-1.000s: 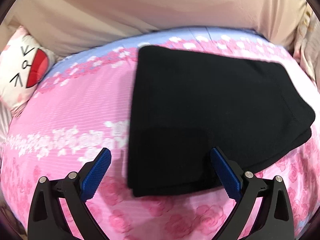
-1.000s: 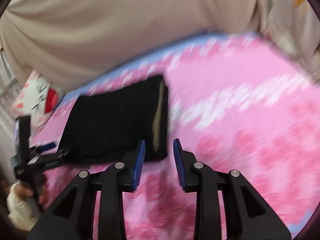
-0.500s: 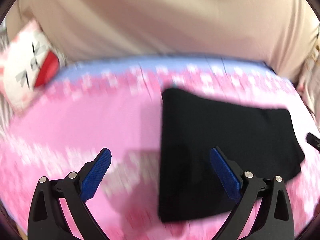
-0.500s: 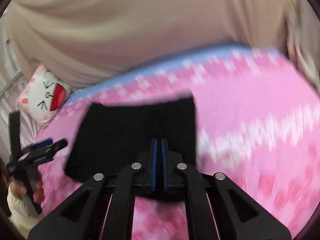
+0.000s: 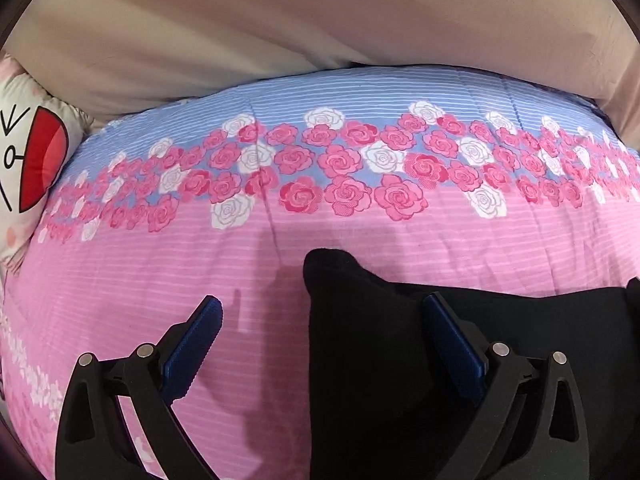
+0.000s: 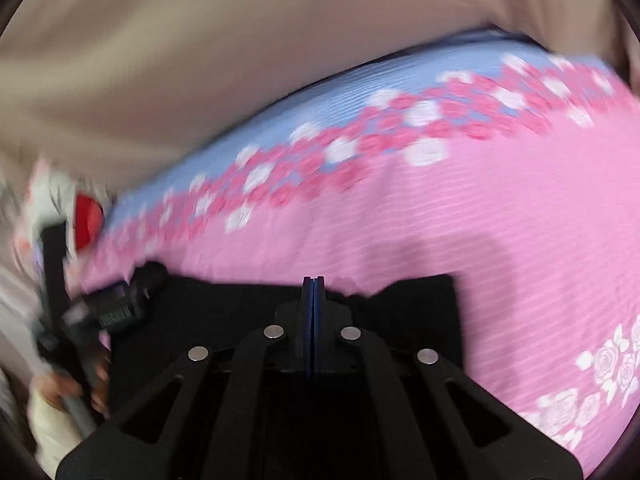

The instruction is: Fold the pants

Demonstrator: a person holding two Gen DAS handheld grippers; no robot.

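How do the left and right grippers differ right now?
The left gripper is wide open, one finger over the bedspread, the other over the black pants; the right gripper is shut over the pants' far edge, grasp unclear. The left view is sharp, the right blurred. Both have blue pads.

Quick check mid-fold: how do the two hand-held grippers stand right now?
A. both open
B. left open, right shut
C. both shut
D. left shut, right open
B. The left hand-held gripper has its blue pads spread wide over the edge of the black pants, while the right hand-held gripper has its pads pressed together above the pants.
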